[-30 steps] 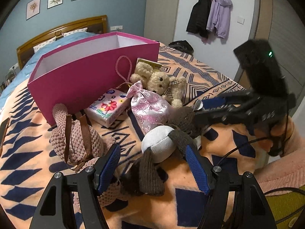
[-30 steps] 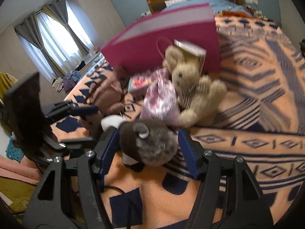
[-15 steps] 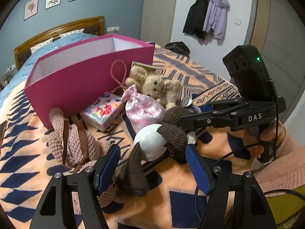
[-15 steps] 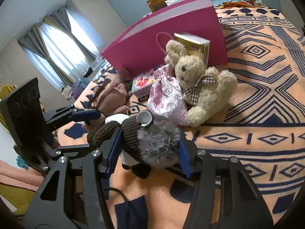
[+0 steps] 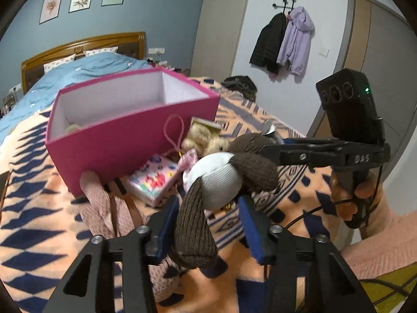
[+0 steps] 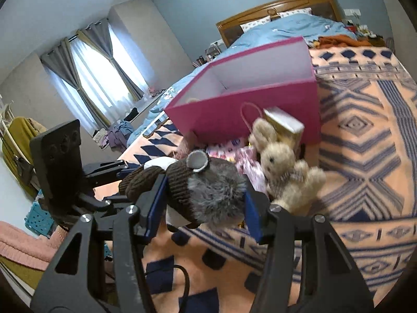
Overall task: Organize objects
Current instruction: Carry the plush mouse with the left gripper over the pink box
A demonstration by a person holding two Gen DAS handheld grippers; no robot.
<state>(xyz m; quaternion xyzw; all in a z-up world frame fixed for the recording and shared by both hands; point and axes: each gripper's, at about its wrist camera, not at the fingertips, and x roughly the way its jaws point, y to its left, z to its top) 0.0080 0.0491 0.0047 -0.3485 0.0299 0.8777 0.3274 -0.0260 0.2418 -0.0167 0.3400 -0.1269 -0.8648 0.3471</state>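
My right gripper [image 6: 204,207] is shut on the furry head of a brown and white knitted plush toy [image 6: 208,190] and holds it above the bed. In the left wrist view the toy [image 5: 216,177] hangs between my left gripper's [image 5: 209,230] open fingers, one brown leg dangling, with the right gripper [image 5: 273,147] coming in from the right. An open pink box [image 5: 135,135] stands behind on the bed; it also shows in the right wrist view [image 6: 250,104].
In front of the box lie a beige teddy bear [image 6: 284,167], a gold book [image 6: 284,124], a pink patterned pouch [image 5: 189,160], a flowered tissue pack [image 5: 153,180] and a pink knitted bag [image 5: 104,208]. The bed carries an orange and navy blanket [image 6: 365,156].
The right gripper closed on the plush toy and lifted it off the blanket. Both grippers rose, so the box's inside now shows.
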